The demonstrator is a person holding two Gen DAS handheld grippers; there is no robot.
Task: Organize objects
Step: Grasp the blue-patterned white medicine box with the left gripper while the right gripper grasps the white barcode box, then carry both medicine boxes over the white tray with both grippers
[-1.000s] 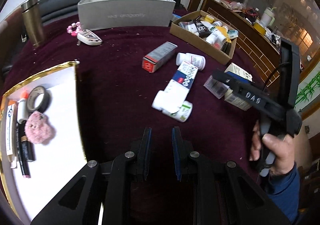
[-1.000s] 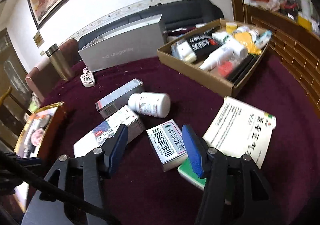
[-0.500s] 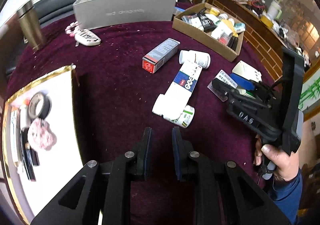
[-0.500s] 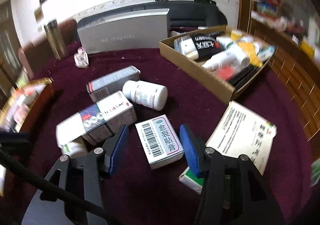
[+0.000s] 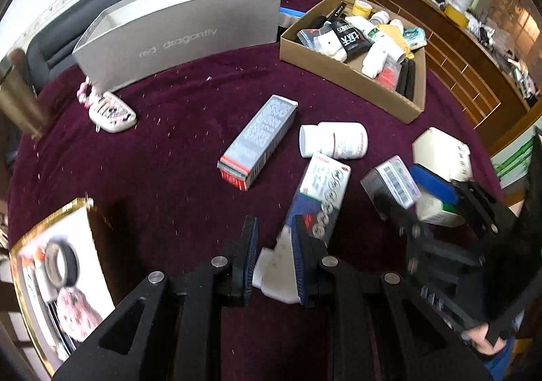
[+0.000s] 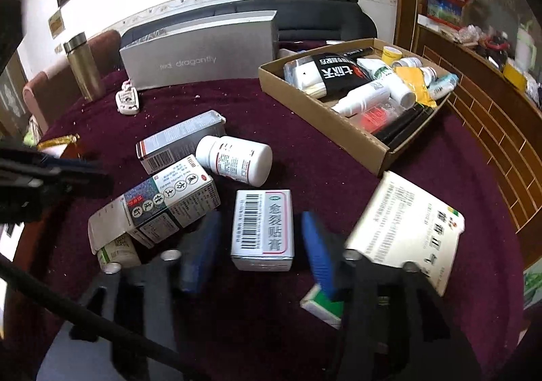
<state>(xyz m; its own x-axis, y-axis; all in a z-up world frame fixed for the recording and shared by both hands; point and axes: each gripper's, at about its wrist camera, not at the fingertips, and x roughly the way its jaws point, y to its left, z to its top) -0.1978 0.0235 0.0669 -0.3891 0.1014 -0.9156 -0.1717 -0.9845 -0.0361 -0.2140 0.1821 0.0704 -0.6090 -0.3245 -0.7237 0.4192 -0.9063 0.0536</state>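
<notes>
Medicine boxes and bottles lie on a dark red tablecloth. My left gripper (image 5: 272, 238) is slightly open, its jaws either side of the white end of a long blue-and-white medicine box (image 5: 318, 198), not clamped. My right gripper (image 6: 262, 242) is open around a small white box with a barcode and pink border (image 6: 262, 228), pads apart from its sides. That box also shows in the left wrist view (image 5: 394, 179). A white pill bottle (image 6: 237, 161) and a grey box with a red end (image 5: 259, 140) lie close by.
A cardboard tray (image 5: 352, 76) full of bottles and tubes stands at the back right. A large grey box (image 5: 183, 32) stands behind. A gold-rimmed tray (image 5: 61, 266) with tape and pens is at the left. A large white leaflet box (image 6: 410, 228) lies right.
My left gripper has moved forward and right, bringing the long box's white end between its jaws. My right gripper has closed in around the small barcode box.
</notes>
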